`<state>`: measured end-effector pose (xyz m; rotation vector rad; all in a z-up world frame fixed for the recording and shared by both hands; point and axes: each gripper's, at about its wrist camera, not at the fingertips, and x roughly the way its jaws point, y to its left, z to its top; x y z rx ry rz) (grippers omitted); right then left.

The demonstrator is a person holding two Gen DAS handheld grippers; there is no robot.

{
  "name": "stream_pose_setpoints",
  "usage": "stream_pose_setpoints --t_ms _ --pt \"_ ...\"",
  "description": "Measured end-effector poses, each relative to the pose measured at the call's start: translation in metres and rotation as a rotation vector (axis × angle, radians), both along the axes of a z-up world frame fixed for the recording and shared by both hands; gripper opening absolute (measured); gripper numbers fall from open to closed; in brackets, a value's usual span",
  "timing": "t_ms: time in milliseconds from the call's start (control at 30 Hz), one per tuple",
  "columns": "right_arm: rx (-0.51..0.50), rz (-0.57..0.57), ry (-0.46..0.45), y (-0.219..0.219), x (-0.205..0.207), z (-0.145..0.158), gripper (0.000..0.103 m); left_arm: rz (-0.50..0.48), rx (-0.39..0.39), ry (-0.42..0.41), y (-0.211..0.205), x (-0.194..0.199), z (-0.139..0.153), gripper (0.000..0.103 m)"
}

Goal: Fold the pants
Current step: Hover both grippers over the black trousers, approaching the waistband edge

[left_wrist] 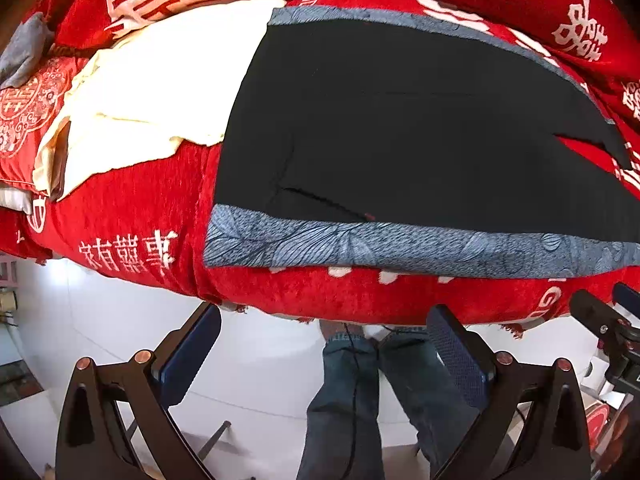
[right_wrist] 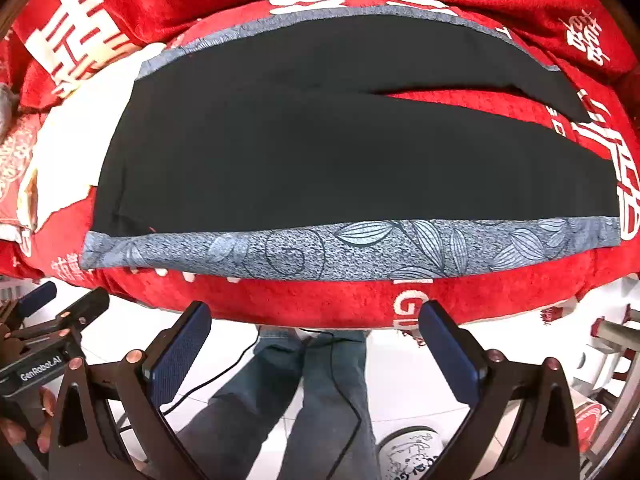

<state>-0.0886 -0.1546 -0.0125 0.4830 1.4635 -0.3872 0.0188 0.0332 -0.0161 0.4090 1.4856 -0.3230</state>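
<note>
Black pants (right_wrist: 320, 140) with blue leaf-print side stripes lie flat on a red bedspread (right_wrist: 312, 300) ahead of both grippers; left gripper (left_wrist: 324, 320) and right gripper (right_wrist: 316, 316) jaws stand apart, holding nothing.

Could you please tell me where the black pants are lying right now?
The black pants lie spread flat on a blue-grey leaf-patterned cloth atop the red bedcover, filling the middle of both wrist views, with a cream garment to their left.

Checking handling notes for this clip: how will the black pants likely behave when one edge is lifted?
The pants lie flat and thin on the red cover, so they are probably floppy and will drape. The patterned side strip looks like soft cloth too. Being spread so wide, a single lifted edge would likely sag.
</note>
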Motion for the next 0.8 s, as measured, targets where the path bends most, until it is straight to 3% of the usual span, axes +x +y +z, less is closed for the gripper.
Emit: stream_pose_setpoints --t_ms 167,800 --pt "-0.013 0.009 0.032 0.004 0.002 -0.005 0.103 0.013 0.015 -0.022 0.008 0.003 -0.001 0.103" --pt "-0.001 0.021 0.099 0.003 0.003 -0.022 0.103 0.021 -0.018 0.054 0.006 0.013 -0.014 0.103"
